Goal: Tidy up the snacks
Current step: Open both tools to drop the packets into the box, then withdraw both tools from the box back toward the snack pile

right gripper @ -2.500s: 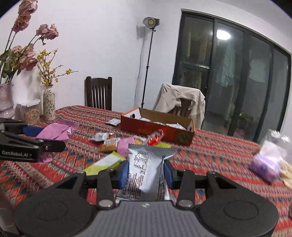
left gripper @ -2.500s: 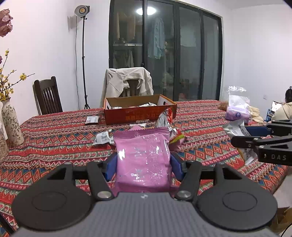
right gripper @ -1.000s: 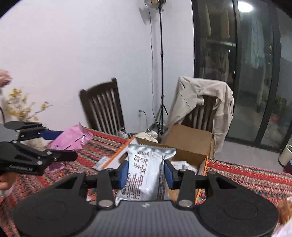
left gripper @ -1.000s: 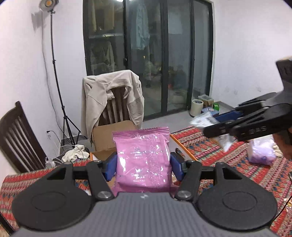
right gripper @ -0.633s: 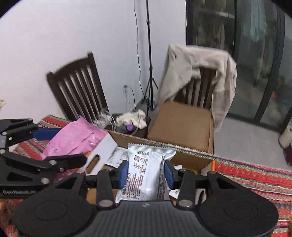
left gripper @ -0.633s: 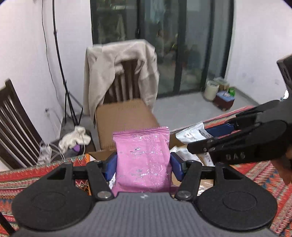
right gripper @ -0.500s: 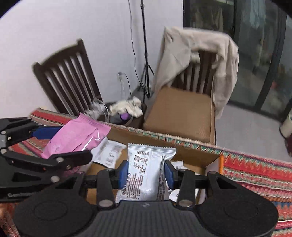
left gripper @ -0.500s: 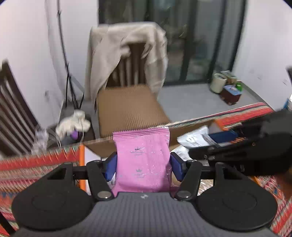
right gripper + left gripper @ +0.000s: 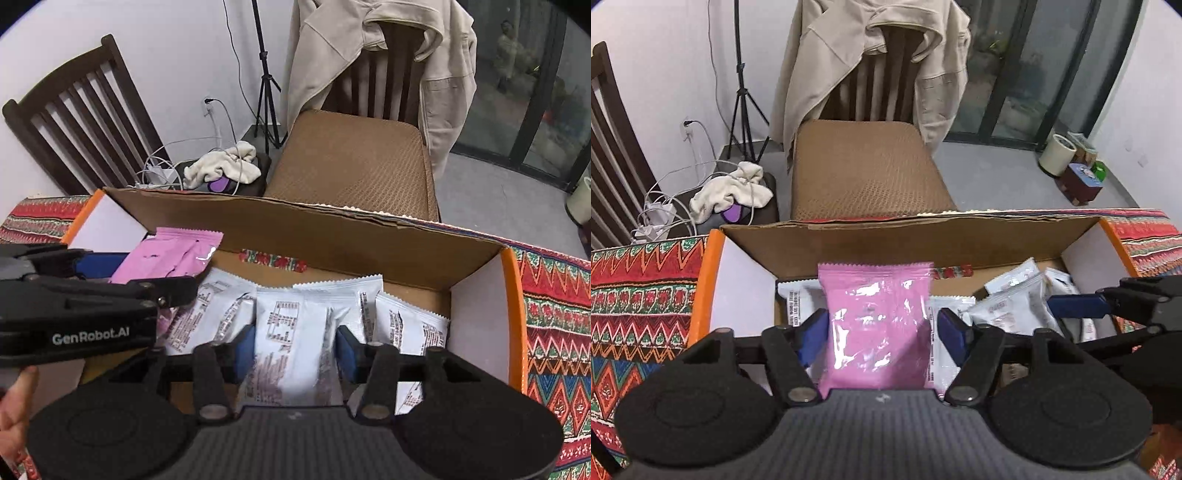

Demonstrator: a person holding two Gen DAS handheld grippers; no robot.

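Snacks are going into the box [image 9: 960, 236] on the patterned tablecloth [image 9: 642, 288]. The left gripper [image 9: 882, 332] is pointing down into the box's left end; its jaws have just been opening, and a gap is showing on each side of the pink packet [image 9: 875, 321] standing between the pads. The right gripper [image 9: 295, 347] is hanging over the right half, jaws likewise just widening, with the silver packet [image 9: 295, 339] loose between them. More silver packets [image 9: 410, 328] are lying on the box floor beside it.
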